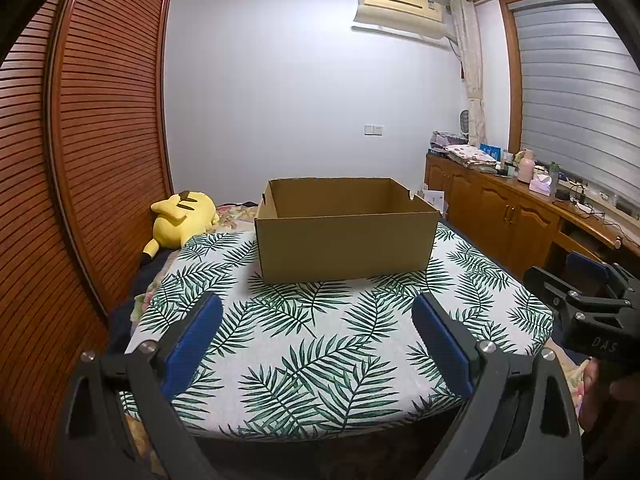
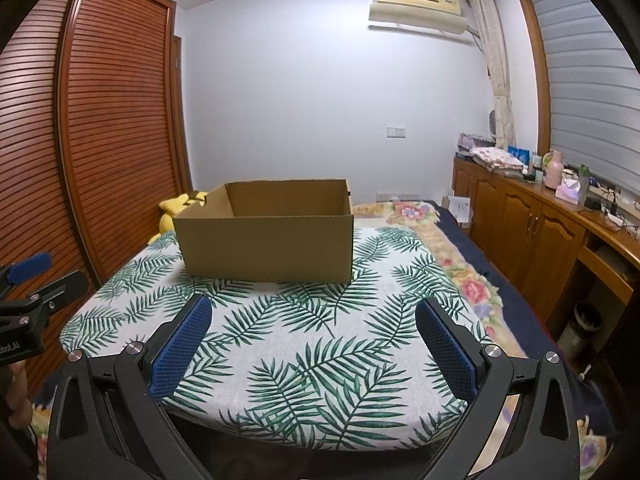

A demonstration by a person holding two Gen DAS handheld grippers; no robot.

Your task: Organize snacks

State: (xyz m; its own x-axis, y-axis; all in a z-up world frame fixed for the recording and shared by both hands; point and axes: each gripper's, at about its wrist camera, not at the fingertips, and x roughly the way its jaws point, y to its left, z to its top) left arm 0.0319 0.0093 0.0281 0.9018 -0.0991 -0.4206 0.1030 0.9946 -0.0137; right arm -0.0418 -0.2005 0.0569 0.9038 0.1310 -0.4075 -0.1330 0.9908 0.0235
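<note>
Snacks: none visible in either view; whereabouts cannot be told from here.
Cardboard box (image 1: 344,240): open-topped, upright, toward the far side of the leaf-print cloth (image 1: 320,340); inside visible only in part, nothing seen in it; likely the container for the snacks.
Surface: leaf-print cloth spread over a bed (image 2: 460,264) with a floral cover showing at its right edge.
Left gripper (image 1: 316,344): blue-padded fingers (image 1: 192,344) spread wide, holding nothing, hovering above the near part of the cloth, pointed at the box.
Right gripper (image 2: 314,346): fingers (image 2: 448,352) likewise spread wide and holding nothing, just beside the left gripper, well apart from the box.
Surroundings: yellow plush toy (image 1: 180,220) left of the box by the slatted wardrobe (image 1: 100,140); wooden cabinets (image 2: 540,224) along the right wall carrying folded cloth and bottles.
Step in hand, as judged: very start, nothing packed yet; snacks to be found first.
Doing it well: look around for the snacks before reaching; approach each packet with fingers wide and close gently to avoid crushing; lower items over the box rim rather than dropping; steady the light box with the other gripper if it slides on the soft bed.
</note>
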